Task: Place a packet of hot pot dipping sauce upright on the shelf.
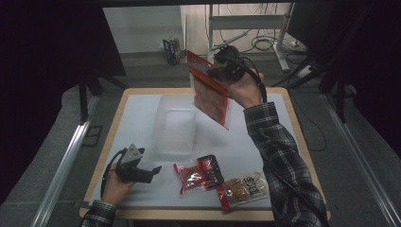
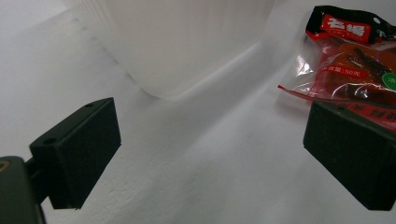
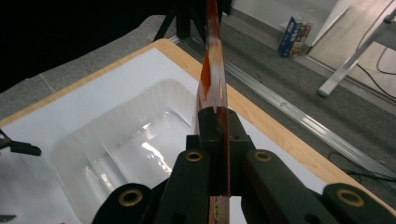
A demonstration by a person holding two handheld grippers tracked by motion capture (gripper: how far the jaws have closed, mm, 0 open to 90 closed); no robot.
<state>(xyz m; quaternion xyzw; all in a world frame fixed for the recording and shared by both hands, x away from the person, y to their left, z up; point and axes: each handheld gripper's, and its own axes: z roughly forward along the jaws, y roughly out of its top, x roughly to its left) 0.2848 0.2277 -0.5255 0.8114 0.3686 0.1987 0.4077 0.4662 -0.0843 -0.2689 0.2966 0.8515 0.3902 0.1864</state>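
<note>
The right gripper [image 1: 222,71] has its jaws clamped on a large red snack packet [image 1: 210,92], held in the air above the clear plastic tub [image 1: 176,127]; the right gripper view shows that packet [image 3: 212,60] edge-on, its print unreadable, with the tub [image 3: 121,154] below; the left gripper [image 1: 142,172] rests on the table [image 1: 142,106], jaws wide apart and empty; its own view cuts off a small red packet [image 2: 350,65] behind one jaw.

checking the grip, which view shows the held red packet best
The high view: the red snack packet shows its whole face, hanging from the right gripper above the clear plastic bin. The right gripper view shows it edge-on, pinched.
</note>
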